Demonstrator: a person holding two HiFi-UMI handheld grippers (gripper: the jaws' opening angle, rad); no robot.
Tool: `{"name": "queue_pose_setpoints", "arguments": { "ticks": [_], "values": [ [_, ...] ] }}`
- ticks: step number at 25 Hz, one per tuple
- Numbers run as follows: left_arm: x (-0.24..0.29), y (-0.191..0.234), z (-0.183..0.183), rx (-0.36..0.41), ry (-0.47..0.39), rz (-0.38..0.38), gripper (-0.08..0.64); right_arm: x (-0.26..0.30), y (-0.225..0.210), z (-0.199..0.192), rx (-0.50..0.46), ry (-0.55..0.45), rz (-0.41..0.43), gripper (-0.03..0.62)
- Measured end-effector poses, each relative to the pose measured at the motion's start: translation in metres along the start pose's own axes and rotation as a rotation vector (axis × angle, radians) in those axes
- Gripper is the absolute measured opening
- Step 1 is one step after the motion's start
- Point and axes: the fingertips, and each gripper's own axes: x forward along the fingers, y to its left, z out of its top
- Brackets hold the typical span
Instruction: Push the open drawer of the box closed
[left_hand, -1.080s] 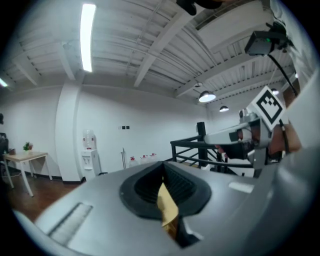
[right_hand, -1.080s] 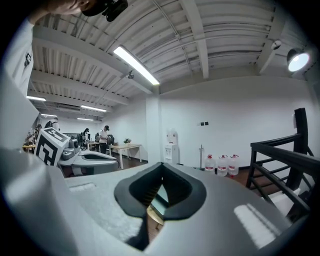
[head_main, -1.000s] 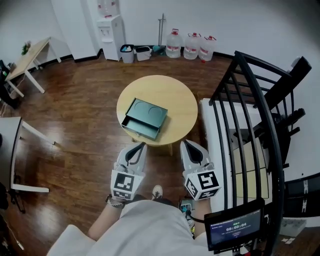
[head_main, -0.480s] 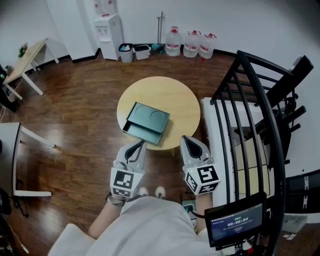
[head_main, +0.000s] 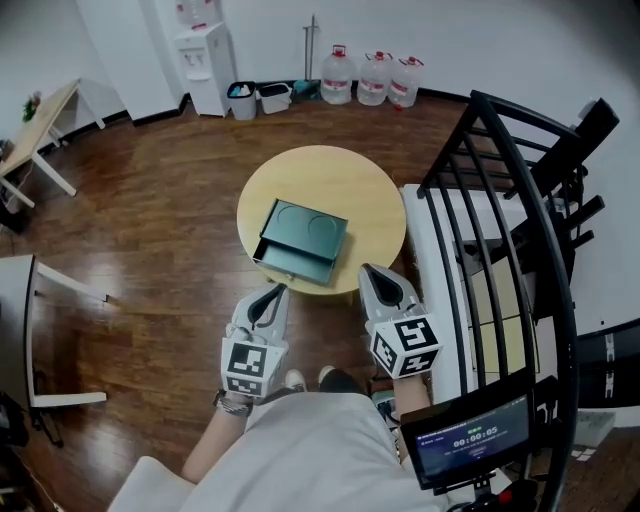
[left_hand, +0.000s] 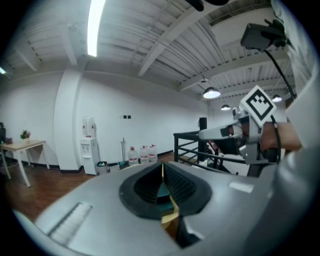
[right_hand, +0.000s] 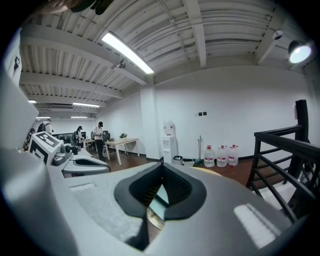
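A dark green box (head_main: 311, 228) lies on a round wooden table (head_main: 372, 208) in the head view. Its drawer (head_main: 290, 264) stands pulled out toward the table's near left edge. My left gripper (head_main: 278, 291) hovers just short of that edge, below the drawer, with its jaws together and nothing held. My right gripper (head_main: 365, 271) is at the table's near right edge, also shut and empty. In the left gripper view the shut left gripper (left_hand: 162, 167) shows a sliver of green box (left_hand: 162, 193) between its pads. The right gripper (right_hand: 161, 175) points over the table toward the far wall.
A black metal railing (head_main: 500, 230) runs close on the right, beside a white surface. A water cooler (head_main: 205, 55), bins (head_main: 242, 100) and water bottles (head_main: 375, 78) line the far wall. A wooden desk (head_main: 35, 125) and a white table (head_main: 20, 330) stand left. A screen (head_main: 465, 440) hangs lower right.
The person has stepped toward the table, so the table and box now sit nearer both grippers. Both grippers stay together and empty.
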Motion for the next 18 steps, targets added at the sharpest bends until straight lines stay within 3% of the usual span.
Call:
{"name": "queue_pose_setpoints", "arguments": {
  "ticks": [5,11,14,18],
  "values": [
    [0.002,0.006,-0.029,-0.035,0.073,-0.016,0.044,0.009,-0.015,-0.014,0.073,0.038,-0.051,0.002],
    [0.025,0.017,-0.083,-0.064,0.143,0.017,0.069,0.038,-0.051,-0.064,0.129,0.207,-0.102,0.003],
    [0.039,0.022,-0.109,-0.078,0.191,0.046,0.077,0.061,-0.06,-0.087,0.17,0.266,-0.065,0.013],
    [0.06,0.012,-0.165,-0.114,0.315,0.042,0.094,0.089,-0.069,-0.126,0.198,0.379,0.009,0.111]
  ]
}}
